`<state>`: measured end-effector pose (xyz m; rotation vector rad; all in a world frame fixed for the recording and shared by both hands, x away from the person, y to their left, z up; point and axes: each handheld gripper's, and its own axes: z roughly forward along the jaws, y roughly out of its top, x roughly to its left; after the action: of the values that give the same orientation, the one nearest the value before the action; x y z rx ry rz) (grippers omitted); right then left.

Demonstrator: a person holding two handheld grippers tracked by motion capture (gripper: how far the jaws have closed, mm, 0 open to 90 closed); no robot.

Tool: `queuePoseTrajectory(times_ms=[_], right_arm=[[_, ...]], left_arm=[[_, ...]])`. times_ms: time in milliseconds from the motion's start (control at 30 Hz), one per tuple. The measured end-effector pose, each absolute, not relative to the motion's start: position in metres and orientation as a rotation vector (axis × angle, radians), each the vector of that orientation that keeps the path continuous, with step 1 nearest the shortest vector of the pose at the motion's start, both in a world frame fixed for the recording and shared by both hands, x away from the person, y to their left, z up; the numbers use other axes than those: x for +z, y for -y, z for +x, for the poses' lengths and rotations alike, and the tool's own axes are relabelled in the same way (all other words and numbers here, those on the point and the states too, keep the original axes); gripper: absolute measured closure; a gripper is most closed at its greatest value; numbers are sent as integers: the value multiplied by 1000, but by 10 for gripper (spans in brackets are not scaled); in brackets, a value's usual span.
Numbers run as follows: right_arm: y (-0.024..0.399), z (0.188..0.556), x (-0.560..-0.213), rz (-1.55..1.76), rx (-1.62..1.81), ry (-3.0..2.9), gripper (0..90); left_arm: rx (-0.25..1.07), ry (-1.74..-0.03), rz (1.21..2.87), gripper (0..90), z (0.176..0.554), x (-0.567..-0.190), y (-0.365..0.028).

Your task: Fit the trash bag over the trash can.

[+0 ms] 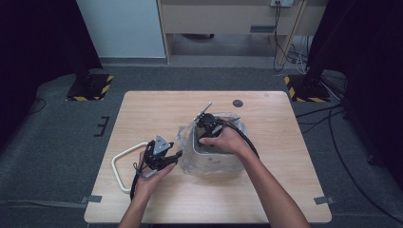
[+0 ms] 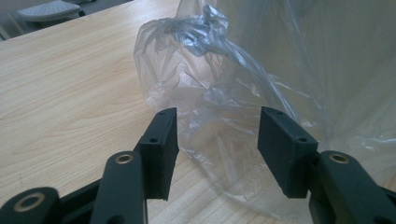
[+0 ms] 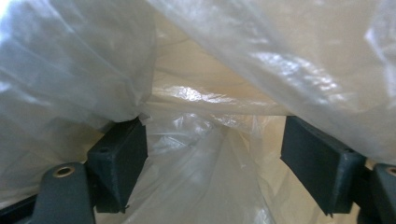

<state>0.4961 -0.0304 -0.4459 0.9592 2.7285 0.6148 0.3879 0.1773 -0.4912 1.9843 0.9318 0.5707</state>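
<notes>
A small pale bin [image 1: 211, 160] lined with a clear plastic bag [image 1: 186, 142] stands in the middle of the wooden table [image 1: 271, 190]. My right gripper [image 1: 209, 126] reaches down into the bin's mouth from above. In the right gripper view the jaws stand wide open [image 3: 212, 154], with loose bag film [image 3: 280, 56] draped over and between them and the cream inner wall [image 3: 205, 70] behind. My left gripper [image 1: 179, 153] sits at the bin's left side. Its jaws [image 2: 217, 140] are apart, and a crumpled fold of the bag [image 2: 210, 70] lies loosely between the pads without being pressed.
A white looped handle [image 1: 124, 164] lies on the table left of my left hand. A small dark disc [image 1: 237, 103] sits near the far edge. Black cables trail from both grippers. Black stands with striped bases rise from the floor beyond the table.
</notes>
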Motion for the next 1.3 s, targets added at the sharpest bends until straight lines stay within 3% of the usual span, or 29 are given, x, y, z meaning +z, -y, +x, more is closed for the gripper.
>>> queuePoseTrajectory(times_ms=[467, 900, 1300], right_arm=[[38, 491, -428, 956, 604, -2718, 270], [55, 481, -400, 950, 716, -2684, 403], [81, 468, -379, 922, 824, -2651, 309]], left_arm=[[578, -953, 1999, 435, 386, -492, -183], [584, -964, 2000, 386, 384, -493, -188], [552, -959, 2054, 215, 383, -498, -191]])
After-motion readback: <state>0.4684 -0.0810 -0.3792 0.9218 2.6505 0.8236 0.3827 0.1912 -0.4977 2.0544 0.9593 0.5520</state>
